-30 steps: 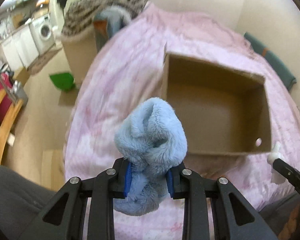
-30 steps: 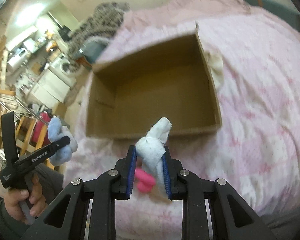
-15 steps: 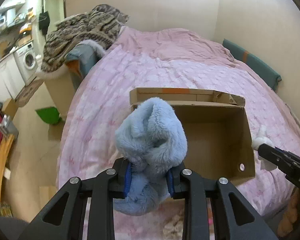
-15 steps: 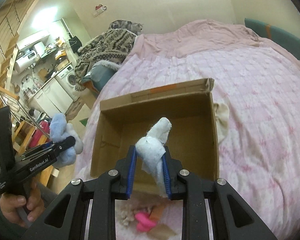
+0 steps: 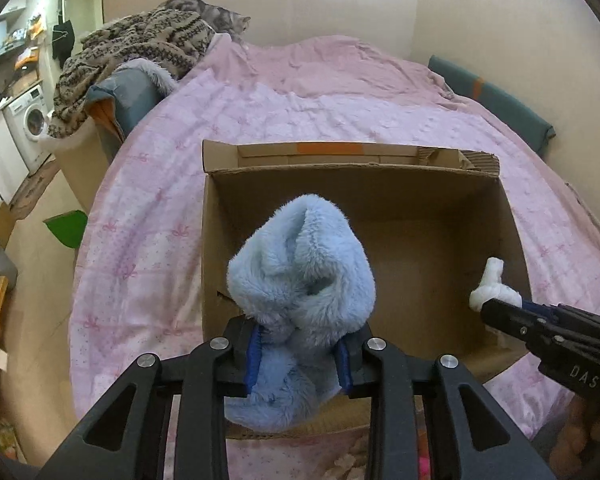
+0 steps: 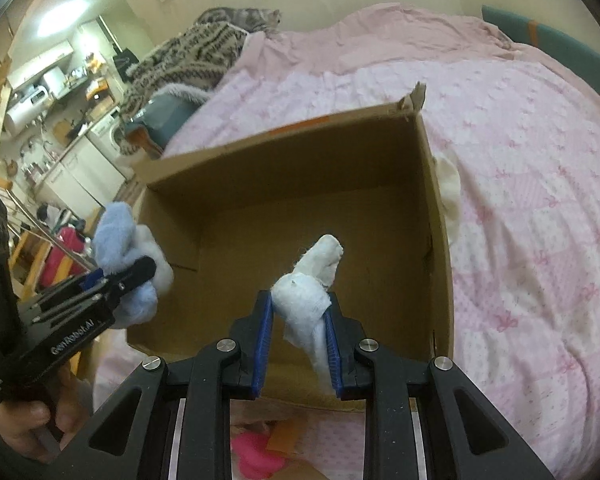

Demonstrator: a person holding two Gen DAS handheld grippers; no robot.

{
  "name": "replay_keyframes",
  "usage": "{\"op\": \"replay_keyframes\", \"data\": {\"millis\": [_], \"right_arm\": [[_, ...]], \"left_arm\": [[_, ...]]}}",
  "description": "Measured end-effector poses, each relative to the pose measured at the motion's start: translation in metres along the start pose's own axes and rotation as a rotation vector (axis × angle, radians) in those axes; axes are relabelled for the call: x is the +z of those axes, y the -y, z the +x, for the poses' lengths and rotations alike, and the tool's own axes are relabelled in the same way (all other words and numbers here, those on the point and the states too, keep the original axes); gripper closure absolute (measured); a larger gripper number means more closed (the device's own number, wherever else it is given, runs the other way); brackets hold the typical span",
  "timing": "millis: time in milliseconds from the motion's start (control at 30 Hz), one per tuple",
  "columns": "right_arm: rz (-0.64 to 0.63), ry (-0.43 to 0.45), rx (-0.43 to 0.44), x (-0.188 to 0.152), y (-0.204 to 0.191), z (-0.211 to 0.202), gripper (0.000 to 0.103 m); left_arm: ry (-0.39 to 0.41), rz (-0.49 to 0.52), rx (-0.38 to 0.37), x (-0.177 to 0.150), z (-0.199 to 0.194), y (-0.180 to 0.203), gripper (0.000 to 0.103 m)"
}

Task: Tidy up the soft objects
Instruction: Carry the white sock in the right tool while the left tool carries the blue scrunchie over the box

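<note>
Fluffy blue stuff: the left-wrist view is mostly a pale blue plush piece [image 5: 300, 280], pinched between the blue pads [image 5: 254, 350] of the left gripper [image 5: 299, 354], so those tongs are clamped on it.
Which way it runs: long axis goes up and away from the camera; the rounded end sits over the near wall of the box and a tail hangs below the pads.
Box, left view: open cardboard box [image 5: 212, 240] on the pink quilt [image 5: 148, 216]; the floor that shows looks bare, though the plush hides part of it.
Only in this view: green thing [image 5: 66, 228] on the floor and the far flap with its orange strip.
Right tongs from here: right gripper [image 5: 485, 306] comes in at the right edge with a white cloth [image 5: 490, 284] poking out.
Right-wrist view: right gripper [image 6: 298, 342] is clamped on the white cloth [image 6: 312, 280]; its tip tilts up and to the right over the box interior.
Box, right view: inside of the box [image 6: 432, 216] looks empty here too.
Only in this view: a cream cloth [image 6: 450, 192] against the outside right wall, pink bits [image 6: 254, 456] on the quilt in front of the box, and the hand [image 6: 20, 424] holding the left gripper [image 6: 140, 274] with the blue plush [image 6: 116, 236] by the left wall.
</note>
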State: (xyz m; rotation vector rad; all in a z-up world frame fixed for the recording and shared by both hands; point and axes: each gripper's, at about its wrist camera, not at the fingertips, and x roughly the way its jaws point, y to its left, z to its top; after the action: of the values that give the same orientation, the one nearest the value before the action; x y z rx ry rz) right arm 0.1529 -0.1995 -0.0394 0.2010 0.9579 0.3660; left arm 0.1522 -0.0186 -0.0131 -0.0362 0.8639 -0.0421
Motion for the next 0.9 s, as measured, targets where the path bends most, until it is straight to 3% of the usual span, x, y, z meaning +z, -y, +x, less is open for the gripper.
{"op": "replay_keyframes", "data": {"millis": [500,900], "right_arm": [[-0.013,-0.075,-0.019,-0.01,-0.004,0.017,0.076],[-0.016,-0.092,-0.025,-0.012,-0.005,0.02,0.076]], "left_arm": [[-0.06,0.053,-0.048,-0.016,0.016,0.016,0.074],[-0.072,0.043,-0.033,-0.018,0.019,0.013,0.071]]}}
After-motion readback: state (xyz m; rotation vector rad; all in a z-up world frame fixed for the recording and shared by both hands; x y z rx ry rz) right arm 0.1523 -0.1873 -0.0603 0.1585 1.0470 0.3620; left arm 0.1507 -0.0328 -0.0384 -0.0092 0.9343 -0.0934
